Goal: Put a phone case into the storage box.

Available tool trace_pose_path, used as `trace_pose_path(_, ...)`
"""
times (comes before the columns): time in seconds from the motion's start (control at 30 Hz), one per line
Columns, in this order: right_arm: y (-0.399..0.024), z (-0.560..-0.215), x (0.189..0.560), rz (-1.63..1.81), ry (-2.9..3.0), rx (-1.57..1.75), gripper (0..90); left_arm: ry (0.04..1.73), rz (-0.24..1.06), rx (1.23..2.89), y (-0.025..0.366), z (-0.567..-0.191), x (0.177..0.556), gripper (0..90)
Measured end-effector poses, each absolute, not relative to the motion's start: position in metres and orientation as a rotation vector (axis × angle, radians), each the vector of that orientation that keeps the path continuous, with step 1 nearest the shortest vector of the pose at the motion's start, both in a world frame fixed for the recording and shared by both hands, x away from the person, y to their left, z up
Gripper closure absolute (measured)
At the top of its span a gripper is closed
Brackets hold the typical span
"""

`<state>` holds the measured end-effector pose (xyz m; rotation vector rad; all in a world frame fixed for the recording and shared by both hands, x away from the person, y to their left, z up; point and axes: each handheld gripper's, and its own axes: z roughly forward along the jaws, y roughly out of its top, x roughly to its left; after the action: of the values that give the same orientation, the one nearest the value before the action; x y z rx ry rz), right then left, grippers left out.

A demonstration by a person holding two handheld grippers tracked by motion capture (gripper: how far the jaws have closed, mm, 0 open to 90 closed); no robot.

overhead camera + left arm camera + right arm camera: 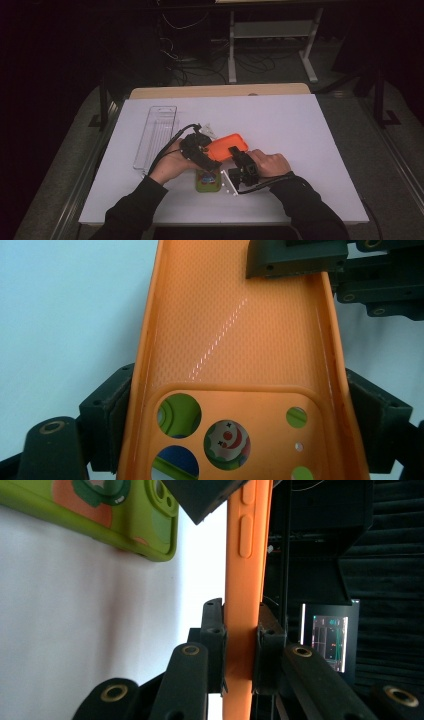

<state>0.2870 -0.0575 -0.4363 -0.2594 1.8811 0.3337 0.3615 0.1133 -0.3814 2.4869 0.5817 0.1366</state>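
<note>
White tabletop (pixel 300 130) carries a clear tray (pixel 156 135) well to the left and a green phone case (pixel 208 181) lying directly beneath the orange phone case (pixel 227 146), which the left gripper (pixel 212 156) and right gripper (pixel 234 152) both clamp above it.

Black sleeves; black hand-held gripper (pixel 205 152), brass-ringed screws, black cable

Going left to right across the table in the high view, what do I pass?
Clear plastic tray → left gripper → orange phone case → right gripper. The green phone case lies nearer the person, under the two grippers, so I leave it out of the order.
</note>
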Motion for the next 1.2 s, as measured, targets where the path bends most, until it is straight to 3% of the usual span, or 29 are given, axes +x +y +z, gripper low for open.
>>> trace_pose_path(0.27,-0.058,-0.436,0.285,0.345,1.865,-0.256,78.3,0.6,0.138,2.432,0.113,-0.382,0.358,13.1)
trace_pose_path(0.5,-0.062,-0.437,0.287,0.346,1.875,-0.222,78.3,0.574,0.152,2.436,0.121,-0.376,0.36,0.2)
trace_pose_path(1.2,-0.083,-0.432,0.299,0.362,1.921,-0.111,78.2,0.57,0.165,2.39,0.148,-0.369,0.362,0.0)
